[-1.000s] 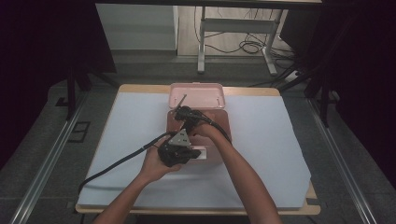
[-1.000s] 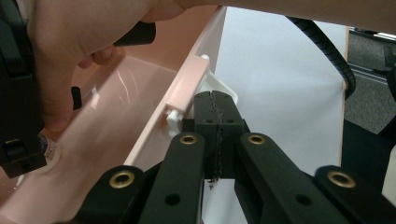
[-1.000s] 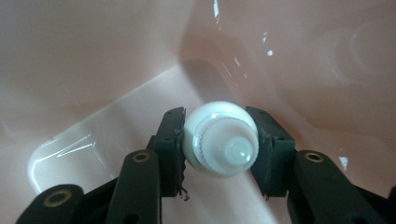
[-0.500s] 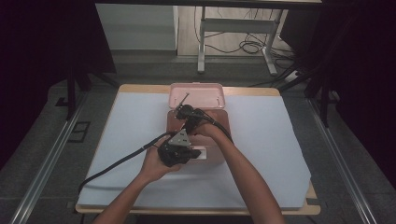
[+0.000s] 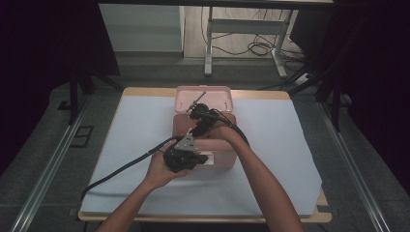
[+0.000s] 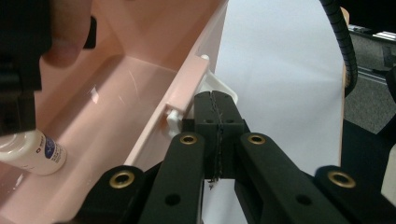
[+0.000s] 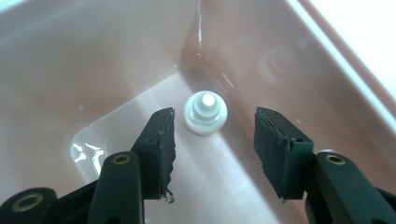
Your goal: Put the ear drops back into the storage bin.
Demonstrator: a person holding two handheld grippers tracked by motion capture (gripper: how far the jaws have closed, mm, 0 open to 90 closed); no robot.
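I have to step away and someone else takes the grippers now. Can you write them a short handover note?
Left gripper: jaws shut, at the front latch of the pink box, outside its wall.
Right gripper: its jaws have just been opening and stand apart above the white bottle, pads clear of it.
Bottle: standing upright on the box floor, near a corner.
Done: bottle is in the box and released.
Left: probably draw the right gripper out and close the lid.

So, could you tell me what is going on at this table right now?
A person works at an open pink box with two hand-held grippers. The left gripper is shut on the white latch at the box's front. The right gripper, jaws just opening, hangs apart above a small white bottle standing inside the box.
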